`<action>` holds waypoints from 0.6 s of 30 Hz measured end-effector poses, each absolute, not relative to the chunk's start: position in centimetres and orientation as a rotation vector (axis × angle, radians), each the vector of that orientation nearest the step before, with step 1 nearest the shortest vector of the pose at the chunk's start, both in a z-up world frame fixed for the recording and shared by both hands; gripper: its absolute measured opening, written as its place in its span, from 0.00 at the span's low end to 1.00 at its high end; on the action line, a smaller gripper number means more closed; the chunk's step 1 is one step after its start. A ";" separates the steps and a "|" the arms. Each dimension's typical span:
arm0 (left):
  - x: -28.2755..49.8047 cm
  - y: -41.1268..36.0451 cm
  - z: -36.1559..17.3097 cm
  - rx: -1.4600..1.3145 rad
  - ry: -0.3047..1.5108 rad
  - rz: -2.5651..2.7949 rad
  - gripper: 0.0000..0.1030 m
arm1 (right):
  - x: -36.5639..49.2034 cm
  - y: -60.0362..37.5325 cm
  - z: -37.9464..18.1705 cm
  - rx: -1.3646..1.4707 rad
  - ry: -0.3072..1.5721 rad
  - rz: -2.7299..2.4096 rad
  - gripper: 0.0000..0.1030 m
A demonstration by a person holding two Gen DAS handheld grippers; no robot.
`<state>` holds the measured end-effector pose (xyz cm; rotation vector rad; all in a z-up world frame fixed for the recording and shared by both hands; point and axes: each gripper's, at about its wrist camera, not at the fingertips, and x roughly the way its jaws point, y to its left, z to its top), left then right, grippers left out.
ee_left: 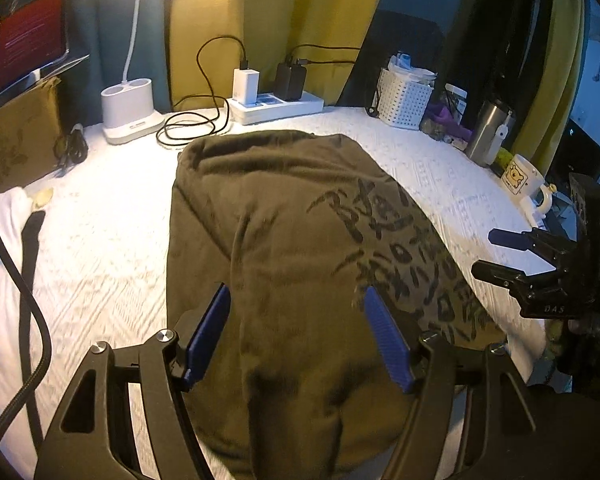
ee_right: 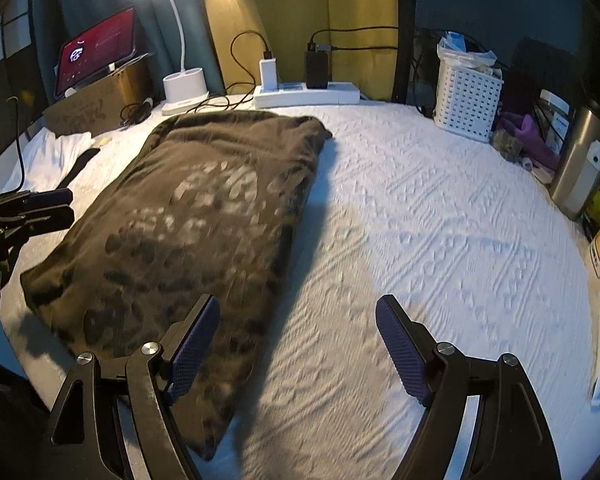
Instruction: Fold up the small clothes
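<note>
One folded olive garment (ee_left: 284,240), two hand-held grippers (ee_left: 298,320) (ee_right: 296,340), both wide open, empty.

The shirt (ee_left: 284,240) was soft matt cloth with a dull print. The cover (ee_right: 440,240) was white, embossed, rough-textured fabric. The basket (ee_right: 466,98) was perforated plastic, the flask (ee_right: 580,168) brushed metal, the mug (ee_left: 522,178) glossy ceramic, the box (ee_left: 18,140) plain cardboard.

Open white tabletop (ee_right: 440,240) lay right of folded shirt (ee_right: 188,216); rear edge was blocked by power strip (ee_right: 306,94), lamp base (ee_right: 184,94), basket (ee_right: 468,100).
</note>
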<state>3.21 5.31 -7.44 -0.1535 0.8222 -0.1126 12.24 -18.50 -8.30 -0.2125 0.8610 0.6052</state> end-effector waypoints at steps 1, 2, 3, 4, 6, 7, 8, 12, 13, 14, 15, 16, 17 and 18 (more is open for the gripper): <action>3.5 5.4 -7.4 -0.154 0.822 -0.112 0.68 | 12.6 -18.4 -8.2 -0.214 0.859 0.605 0.79; 3.8 5.5 -7.3 -0.154 0.820 -0.112 0.68 | 12.9 -18.2 -8.1 -0.215 0.857 0.605 0.79; 4.1 5.5 -7.3 -0.154 0.819 -0.111 0.68 | 13.3 -18.0 -7.9 -0.215 0.855 0.606 0.79; 4.5 5.7 -7.2 -0.154 0.819 -0.108 0.68 | 13.7 -17.8 -7.8 -0.216 0.852 0.607 0.79; 5.1 6.0 -7.1 -0.154 0.820 -0.103 0.68 | 14.4 -17.4 -7.6 -0.218 0.849 0.612 0.79; 5.4 6.1 -7.0 -0.153 0.820 -0.101 0.68 | 14.8 -17.3 -7.5 -0.219 0.847 0.614 0.79; 5.7 6.2 -6.9 -0.152 0.819 -0.100 0.68 | 15.2 -17.0 -7.4 -0.220 0.845 0.617 0.79; 7.2 6.5 -6.4 -0.141 0.816 -0.097 0.68 | 16.8 -16.3 -7.2 -0.222 0.841 0.624 0.79; 7.6 6.7 -6.4 -0.144 0.816 -0.095 0.68 | 17.1 -16.1 -7.1 -0.223 0.841 0.626 0.79; 8.0 6.9 -6.4 -0.147 0.817 -0.093 0.68 | 17.4 -15.9 -7.1 -0.225 0.841 0.627 0.79; 8.5 7.1 -6.4 -0.152 0.816 -0.089 0.68 | 17.9 -15.7 -7.0 -0.228 0.840 0.630 0.79; 8.8 7.2 -6.3 -0.156 0.816 -0.087 0.68 | 18.2 -15.5 -7.0 -0.232 0.837 0.635 0.79; 9.2 7.4 -6.3 -0.160 0.815 -0.085 0.68 | 18.5 -15.3 -6.9 -0.235 0.838 0.637 0.79; 9.7 7.5 -6.3 -0.161 0.813 -0.084 0.68 | 18.9 -15.1 -6.9 -0.238 0.839 0.639 0.79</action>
